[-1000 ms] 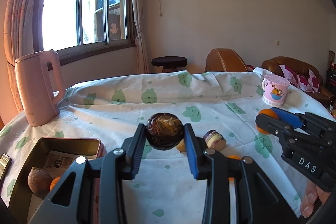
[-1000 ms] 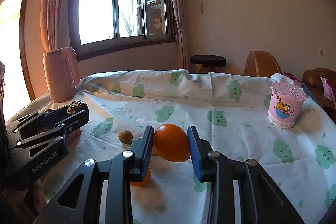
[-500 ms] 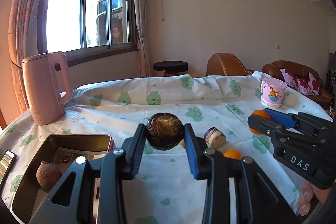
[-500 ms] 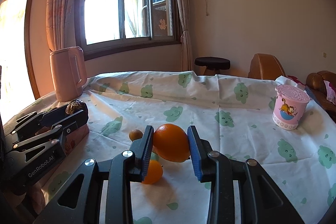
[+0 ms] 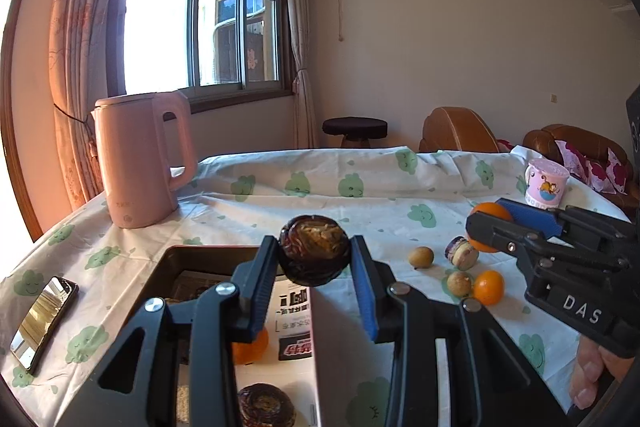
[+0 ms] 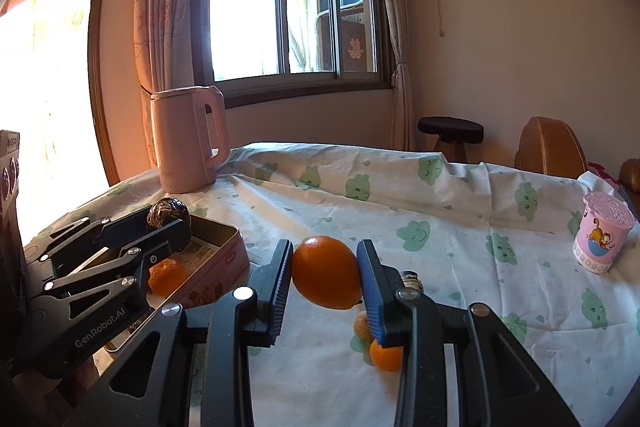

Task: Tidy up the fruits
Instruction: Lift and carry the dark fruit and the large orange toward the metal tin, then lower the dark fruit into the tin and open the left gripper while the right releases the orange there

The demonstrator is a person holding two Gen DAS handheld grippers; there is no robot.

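- fruits: the dark wrinkled fruit (image 5: pixel 314 250) is pinched between the jaws of the left gripper (image 5: pixel 315 269), held in the air over the near end of the metal tin (image 5: pixel 200 254).
- the large orange (image 6: pixel 327 271) is clamped across its middle in the right gripper (image 6: pixel 325 283), above the tablecloth (image 6: pixel 440 259), just right of the tin.
- in the tin already: 1 small orange (image 5: pixel 250 345) and another dark fruit (image 5: pixel 266 405); a printed paper lines the bottom.
- loose on the cloth, close together: 2 small tan fruits (image 5: pixel 421 257), a small mandarin (image 5: pixel 489 287) and a purple-and-cream piece (image 5: pixel 462 253).
- handling, as a judgement: the dark fruit looks shrivelled and light with a brittle skin, so a gentle squeeze at the widest part suits it; the orange looks firm, heavier and smooth, likely to roll if released high.
- both should be lowered close to the tin floor before the jaws part.
- the pink kettle (image 5: pixel 140 159), phone (image 5: pixel 42 323) and pink cup (image 5: pixel 546 183) stand well apart from the work.
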